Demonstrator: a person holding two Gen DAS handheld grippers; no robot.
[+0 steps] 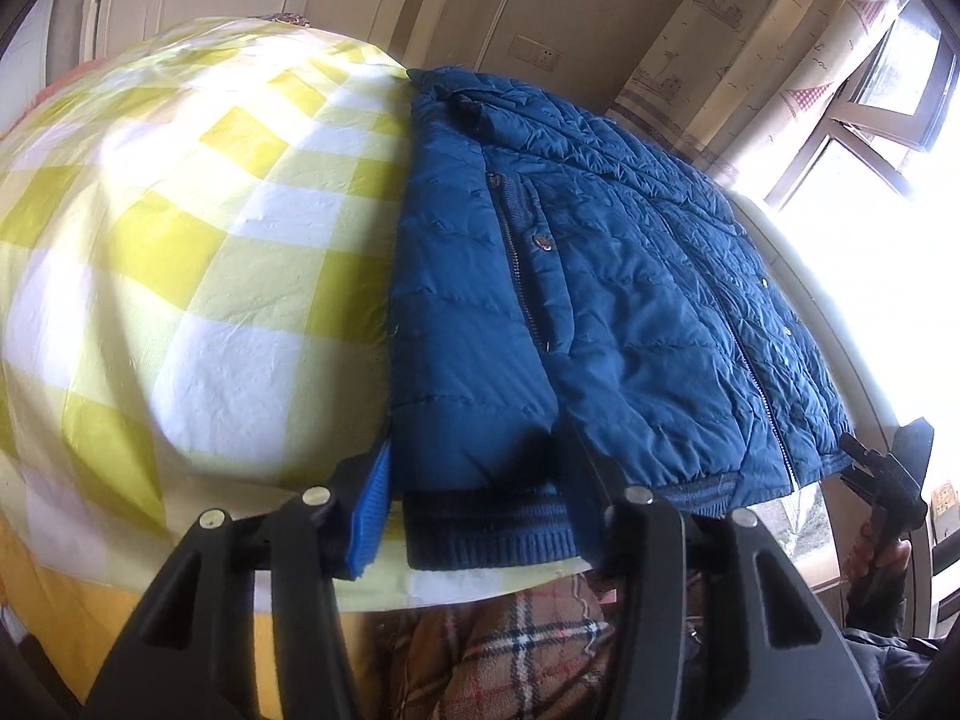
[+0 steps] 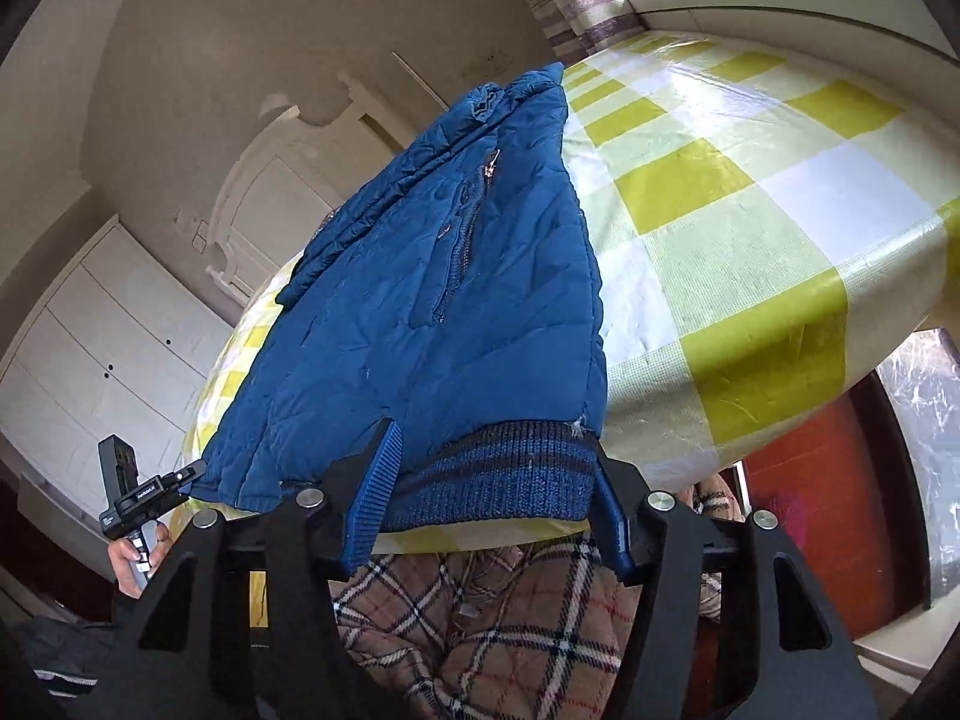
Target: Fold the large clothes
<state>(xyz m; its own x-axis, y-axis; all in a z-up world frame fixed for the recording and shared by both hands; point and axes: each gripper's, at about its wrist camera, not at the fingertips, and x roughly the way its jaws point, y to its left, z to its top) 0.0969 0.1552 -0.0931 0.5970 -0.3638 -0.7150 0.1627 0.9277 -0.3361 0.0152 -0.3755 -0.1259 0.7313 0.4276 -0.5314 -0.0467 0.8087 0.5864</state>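
A blue quilted jacket (image 1: 600,276) lies zipped and flat on the yellow-and-white checked tablecloth (image 1: 180,240), its ribbed hem (image 1: 492,528) at the near table edge. My left gripper (image 1: 477,462) straddles the hem's left end. Its left pad (image 1: 366,516) stands a little off the knit, and its right finger rests against the jacket. My right gripper (image 2: 495,450) brackets the hem (image 2: 492,480) at the jacket's (image 2: 432,300) right corner, one pad on the fabric, the other at the corner. The knit lies unbunched between both pairs of fingers.
A person's plaid-clad lap (image 2: 480,630) is below the table edge. A hand holding the other gripper's handle shows at the right of the left wrist view (image 1: 882,546) and at the left of the right wrist view (image 2: 135,558). White cupboards (image 2: 108,348) and a bright window (image 1: 870,138) lie beyond.
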